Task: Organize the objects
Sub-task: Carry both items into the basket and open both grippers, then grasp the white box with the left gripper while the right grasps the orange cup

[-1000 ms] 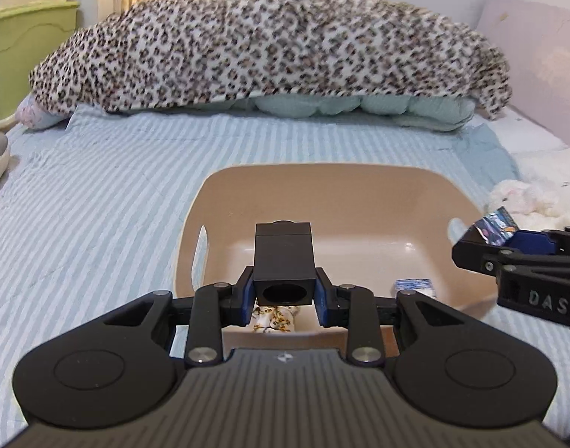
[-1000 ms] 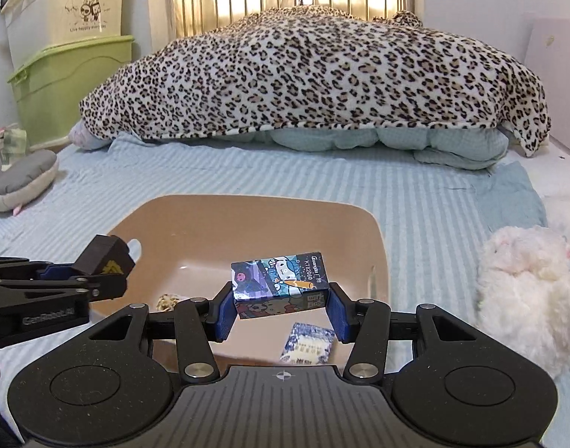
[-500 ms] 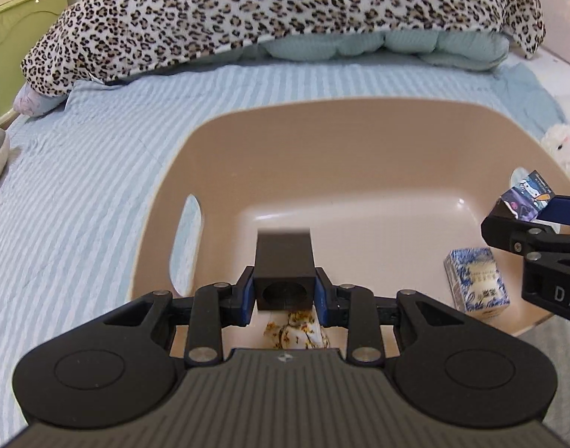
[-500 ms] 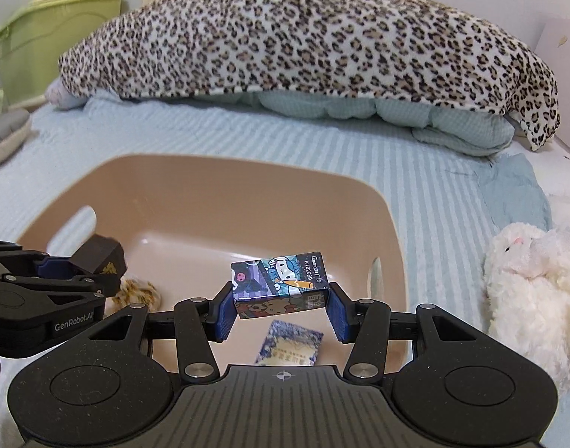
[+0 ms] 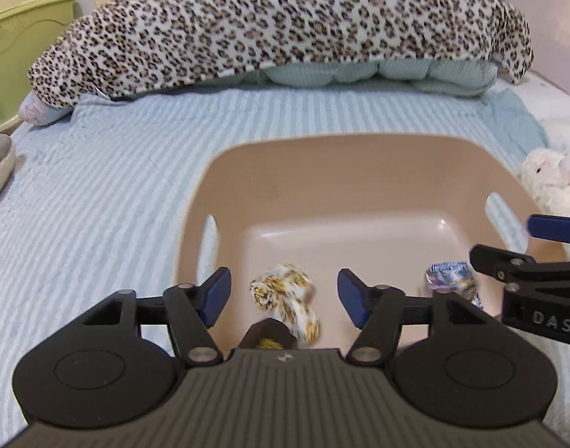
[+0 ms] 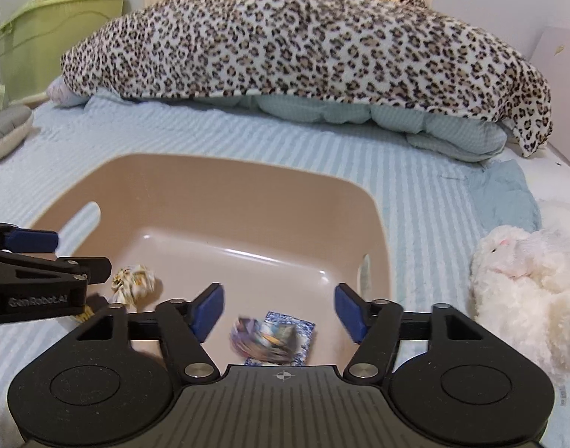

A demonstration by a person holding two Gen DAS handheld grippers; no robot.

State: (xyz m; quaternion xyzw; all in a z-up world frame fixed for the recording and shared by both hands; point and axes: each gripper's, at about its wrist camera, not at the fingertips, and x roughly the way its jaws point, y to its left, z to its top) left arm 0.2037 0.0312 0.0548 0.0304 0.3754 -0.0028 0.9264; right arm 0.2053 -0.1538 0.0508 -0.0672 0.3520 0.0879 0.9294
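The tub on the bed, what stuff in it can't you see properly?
- Dark block: left wrist view, mostly cut off by the left tongs' own body.
- Colourful box: right wrist view, motion-blurred below the opening right tongs; print unreadable.
- Blue patterned packet: right wrist view, partly covered by that box.

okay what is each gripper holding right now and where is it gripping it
Nothing. Left gripper and right gripper jaws are opening, empty; black block and colourful box are in the basin.

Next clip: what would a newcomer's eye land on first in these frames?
The leopard-print blanket heaped across the far end of the bed. Nearer, the tan basin on the striped sheet, with both grippers, left and right, opening above it and a blurred colourful box dropping inside.
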